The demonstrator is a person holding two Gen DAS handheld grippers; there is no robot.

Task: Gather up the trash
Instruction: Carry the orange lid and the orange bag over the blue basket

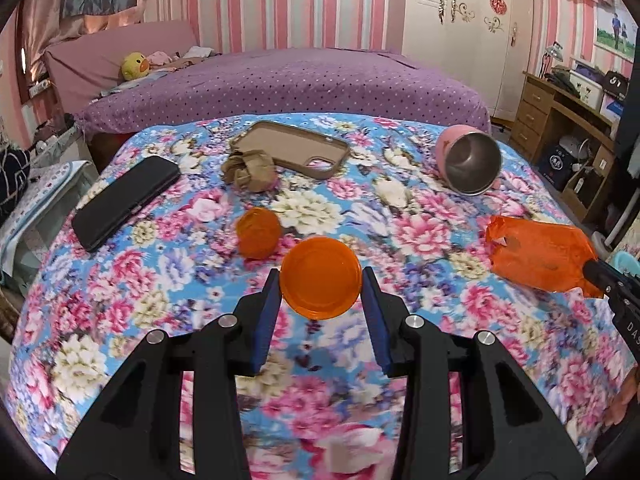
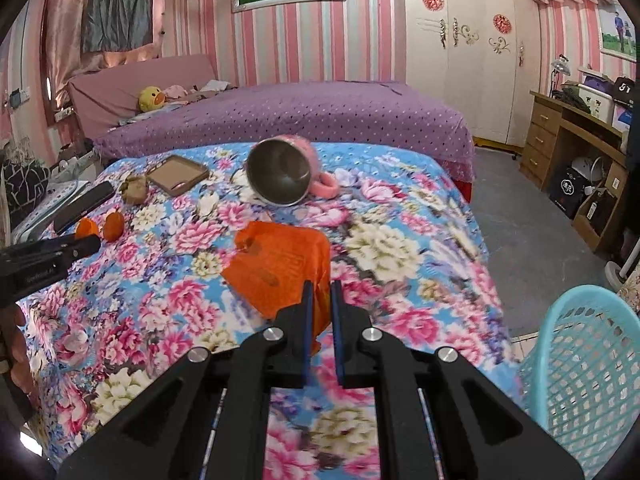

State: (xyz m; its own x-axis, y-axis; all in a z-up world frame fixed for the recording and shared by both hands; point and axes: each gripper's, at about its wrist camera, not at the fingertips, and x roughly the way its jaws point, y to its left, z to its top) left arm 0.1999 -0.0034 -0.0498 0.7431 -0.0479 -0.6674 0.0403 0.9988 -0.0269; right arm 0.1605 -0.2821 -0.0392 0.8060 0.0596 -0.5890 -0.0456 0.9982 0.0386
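Observation:
My left gripper (image 1: pixel 321 276) is shut on an orange round lid (image 1: pixel 320 277), held above the floral cloth. An orange plastic piece (image 1: pixel 258 238) lies just beyond it, and a crumpled brown paper (image 1: pixel 250 171) lies farther back. My right gripper (image 2: pixel 320 286) is shut on the edge of an orange wrapper (image 2: pixel 280 268), which also shows in the left wrist view (image 1: pixel 540 254). A turquoise mesh basket (image 2: pixel 584 356) stands at the right of the table.
On the floral table (image 1: pixel 400 224) lie a black phone (image 1: pixel 124 200), a tan phone case (image 1: pixel 292 148) and a tipped pink steel-lined mug (image 2: pixel 284 172). A purple bed (image 2: pixel 320 116) is behind, a wooden desk (image 2: pixel 576 148) at right.

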